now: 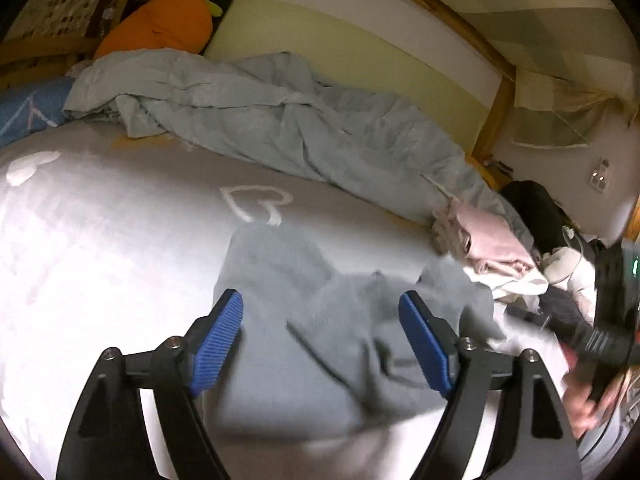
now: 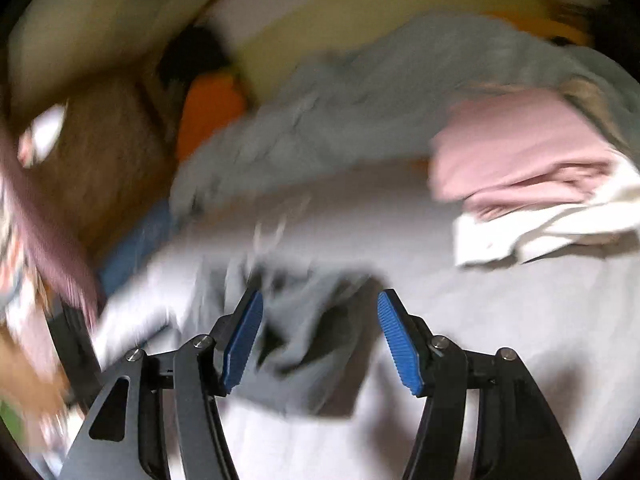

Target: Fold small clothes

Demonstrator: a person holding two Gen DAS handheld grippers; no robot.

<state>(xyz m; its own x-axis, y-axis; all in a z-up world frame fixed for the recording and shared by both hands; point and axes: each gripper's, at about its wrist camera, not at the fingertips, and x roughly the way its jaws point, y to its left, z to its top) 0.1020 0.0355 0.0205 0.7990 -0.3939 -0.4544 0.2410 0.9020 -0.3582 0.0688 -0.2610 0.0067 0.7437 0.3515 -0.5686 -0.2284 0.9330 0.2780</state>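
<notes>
A rumpled grey soft-knit garment [image 1: 320, 320] lies creased on the pale heart-printed bed sheet [image 1: 100, 240]; left tongs [image 1: 322, 344] and right tongs [image 2: 320, 344] stand wide, ribbed blue pads [image 1: 218, 340] pressing nothing.

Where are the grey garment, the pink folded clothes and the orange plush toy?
grey garment [image 1: 320, 320], left wrist view, crumpled middle.
pink folded clothes [image 2: 520, 148], right wrist view, top layer.
orange plush toy [image 1: 160, 20], left wrist view, body.

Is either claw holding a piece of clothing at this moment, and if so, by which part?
Nothing is held. The left claw and right claw both stand open above the crumpled grey fabric garment on the bed.
</notes>
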